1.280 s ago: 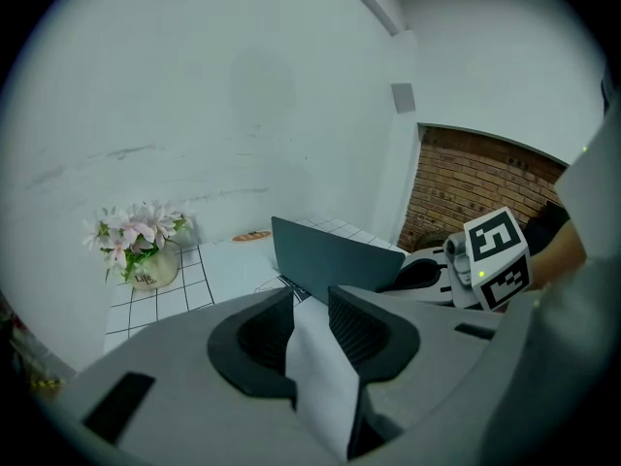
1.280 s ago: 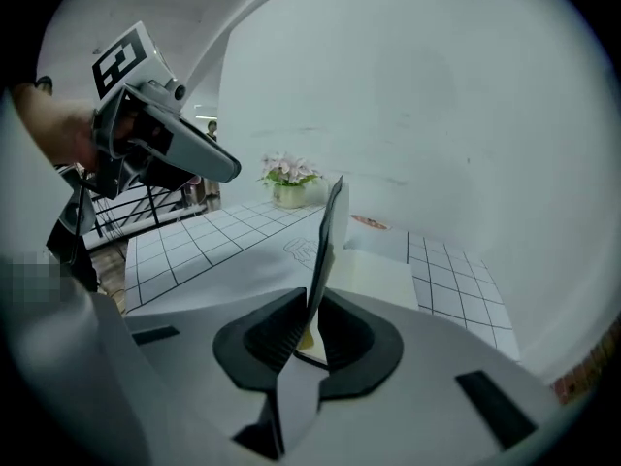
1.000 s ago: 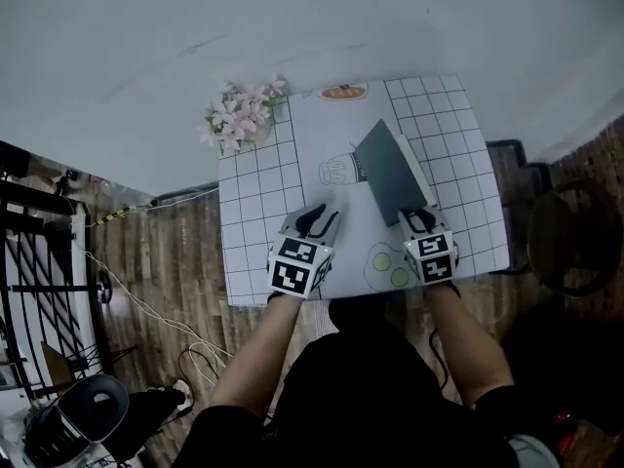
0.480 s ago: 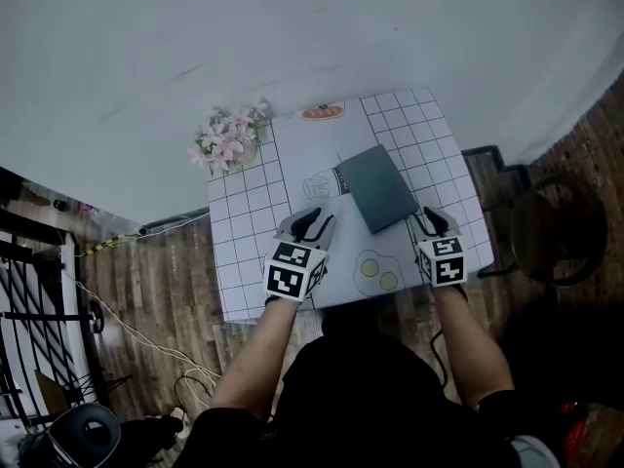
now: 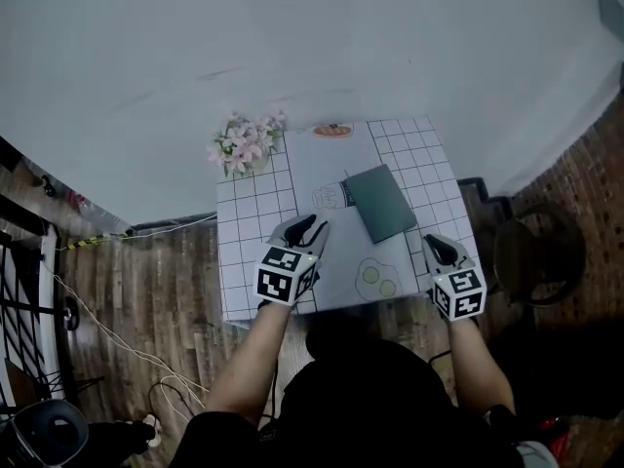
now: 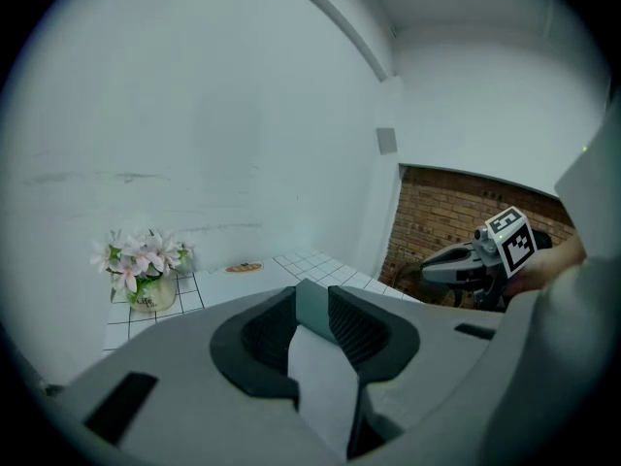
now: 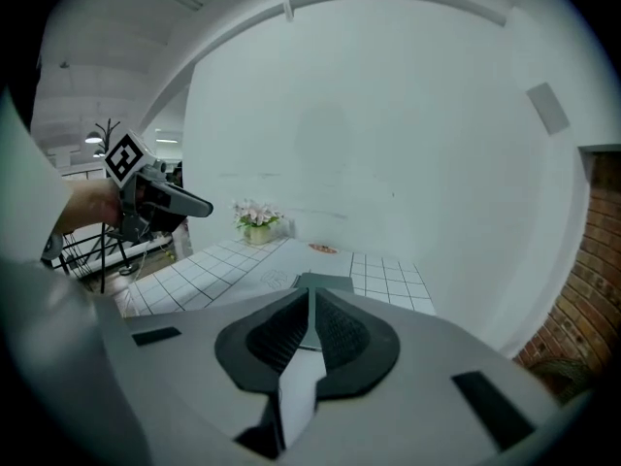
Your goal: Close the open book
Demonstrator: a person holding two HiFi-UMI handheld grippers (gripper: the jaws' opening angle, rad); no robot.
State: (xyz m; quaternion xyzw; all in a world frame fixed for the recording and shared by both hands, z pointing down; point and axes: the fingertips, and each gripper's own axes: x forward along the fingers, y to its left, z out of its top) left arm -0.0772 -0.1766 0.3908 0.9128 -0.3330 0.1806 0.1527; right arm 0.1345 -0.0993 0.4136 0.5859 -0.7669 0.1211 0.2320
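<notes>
The book [image 5: 380, 203] lies shut and flat on the white checked table [image 5: 253, 232], dark green cover up, right of the middle. My left gripper [image 5: 310, 228] hovers open over the table's front part, left of the book and apart from it, with nothing between its fingers. My right gripper [image 5: 434, 247] hangs at the table's front right corner, away from the book. Its jaws have just been closing and now stand shut with nothing in them. In the right gripper view the book [image 7: 325, 282] shows just beyond the closed tips [image 7: 310, 294].
A pot of pink flowers [image 5: 244, 144] stands at the table's back left corner. Printed drawings of a jar and fried eggs [image 5: 378, 279] mark the tabletop. A dark round stool [image 5: 536, 256] sits right of the table, and cables lie on the wooden floor [image 5: 146, 339] at the left.
The book's raised cover came down and now lies flat. Both grippers rose and drew back toward the table's front edge, the right one leaving the book's corner and closing.
</notes>
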